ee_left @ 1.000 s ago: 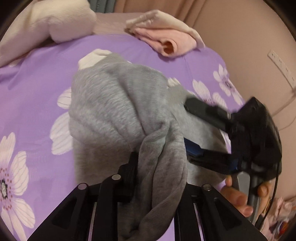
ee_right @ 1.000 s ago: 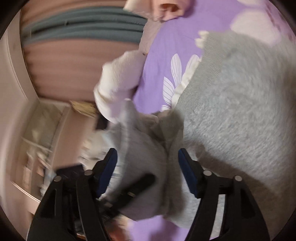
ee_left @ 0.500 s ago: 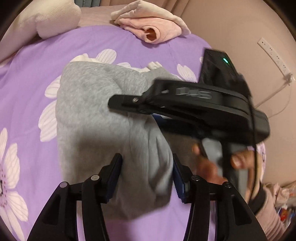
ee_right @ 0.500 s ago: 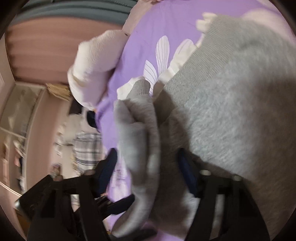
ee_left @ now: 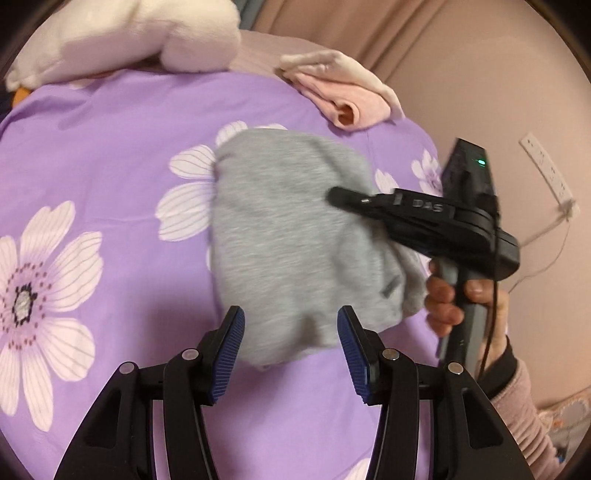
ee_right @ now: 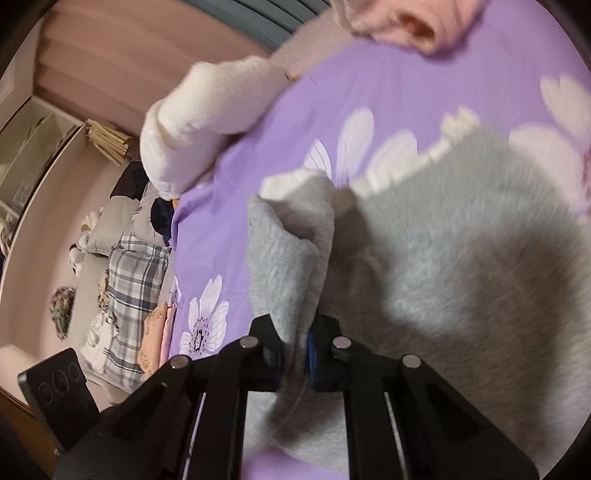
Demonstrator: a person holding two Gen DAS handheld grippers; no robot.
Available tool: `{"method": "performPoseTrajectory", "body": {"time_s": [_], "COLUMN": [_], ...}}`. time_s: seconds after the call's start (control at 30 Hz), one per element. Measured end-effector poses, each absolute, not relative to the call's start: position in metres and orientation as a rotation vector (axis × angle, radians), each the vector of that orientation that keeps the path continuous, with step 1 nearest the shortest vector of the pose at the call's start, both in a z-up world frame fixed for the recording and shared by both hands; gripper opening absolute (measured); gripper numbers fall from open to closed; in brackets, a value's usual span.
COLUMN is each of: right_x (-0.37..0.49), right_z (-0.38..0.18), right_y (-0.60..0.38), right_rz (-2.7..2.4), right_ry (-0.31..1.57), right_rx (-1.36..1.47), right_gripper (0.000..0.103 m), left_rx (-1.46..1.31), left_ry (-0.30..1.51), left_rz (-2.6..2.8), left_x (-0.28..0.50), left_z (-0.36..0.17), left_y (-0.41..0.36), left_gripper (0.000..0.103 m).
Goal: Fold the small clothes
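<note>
A grey knit garment lies bunched on the purple flowered bedsheet. My left gripper hovers open just before its near edge, blue pads apart, nothing pinched between them. My right gripper is shut on a raised fold of the grey garment, which stands up from the rest of the cloth. In the left wrist view the right gripper reaches in from the right over the garment, held by a hand.
A folded pink garment lies at the far edge of the bed, a white plush pillow beside it. A wall with a socket strip stands right. Beyond the bed's left edge lie plaid bedding and clutter.
My left gripper let go of the grey fold, opened and drew back from the garment. My right gripper closed on a fold of the garment and lifted it.
</note>
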State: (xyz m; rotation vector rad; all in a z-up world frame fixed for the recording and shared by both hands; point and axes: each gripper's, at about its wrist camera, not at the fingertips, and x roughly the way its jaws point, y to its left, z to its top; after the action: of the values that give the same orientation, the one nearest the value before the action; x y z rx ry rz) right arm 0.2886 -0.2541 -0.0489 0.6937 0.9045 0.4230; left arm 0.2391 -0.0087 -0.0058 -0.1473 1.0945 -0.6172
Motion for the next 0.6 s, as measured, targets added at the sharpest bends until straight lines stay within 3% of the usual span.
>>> {"method": "performPoseTrajectory", "body": {"time_s": [0.37, 0.6], "right_x": [0.279, 0.278], "right_z": [-0.009, -0.035], "right_y": [-0.321, -0.359], "right_rz": [0.307, 0.230], "right_ry": [0.807, 0.850], "right_rx": [0.576, 0.591], "right_gripper": [0.010, 0.010], "left_rx": [-0.183, -0.188], "left_ry": [1.106, 1.123], "left_rz": [-0.618, -0.649], "left_x": [0.240, 0.250], "left_z": [-0.013, -0.020], "left_y": [-0.010, -0.037], "left_gripper": [0.050, 0.050]}}
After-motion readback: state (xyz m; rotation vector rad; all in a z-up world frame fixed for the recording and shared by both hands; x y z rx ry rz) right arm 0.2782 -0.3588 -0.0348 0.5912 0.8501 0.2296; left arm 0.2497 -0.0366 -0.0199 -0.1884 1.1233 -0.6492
